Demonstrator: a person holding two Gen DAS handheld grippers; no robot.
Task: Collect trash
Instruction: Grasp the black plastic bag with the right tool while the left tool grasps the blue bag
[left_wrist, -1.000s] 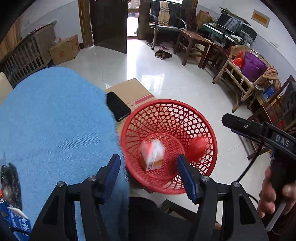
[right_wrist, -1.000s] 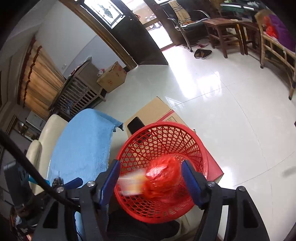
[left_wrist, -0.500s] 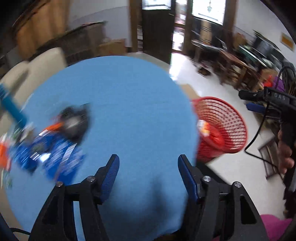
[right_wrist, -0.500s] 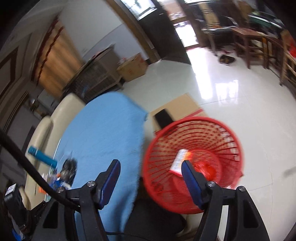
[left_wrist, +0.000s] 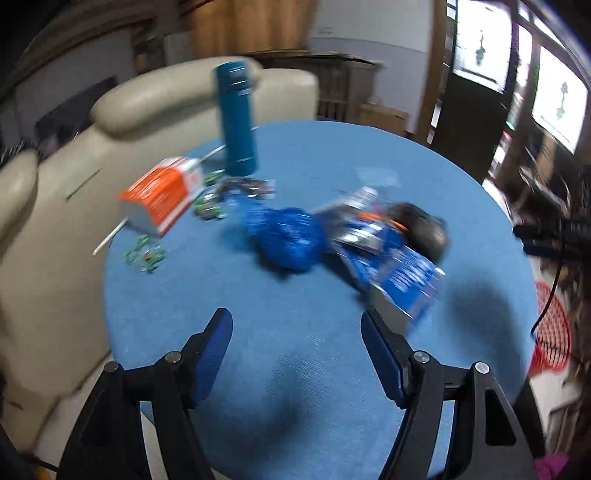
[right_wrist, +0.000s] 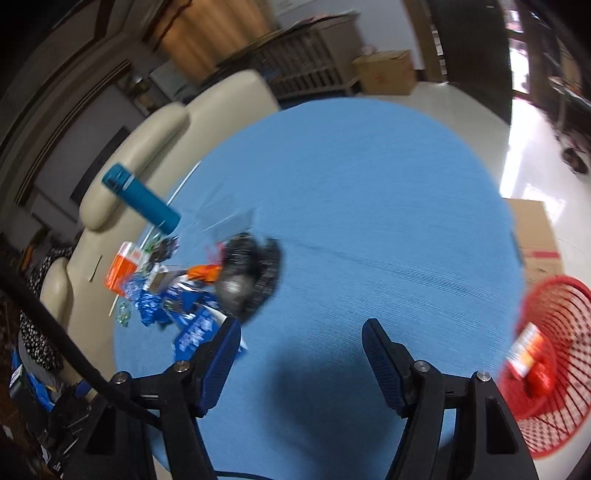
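Trash lies in a blurred heap on the blue tablecloth (left_wrist: 295, 369): a blue crumpled bag (left_wrist: 286, 236) at the centre of the left wrist frame, a blue box (left_wrist: 402, 280) and a black bag (left_wrist: 424, 229) to its right, an orange carton (left_wrist: 162, 192) and a teal bottle (left_wrist: 238, 118) in the upper left. I see my left gripper (left_wrist: 297, 332) wide and holding nothing above the cloth, and my right gripper (right_wrist: 301, 339) is also wide and empty. At the right edge of the right wrist frame stands the red basket (right_wrist: 554, 406), with an orange-white box (right_wrist: 522, 349) and a red bag (right_wrist: 541, 380) inside.
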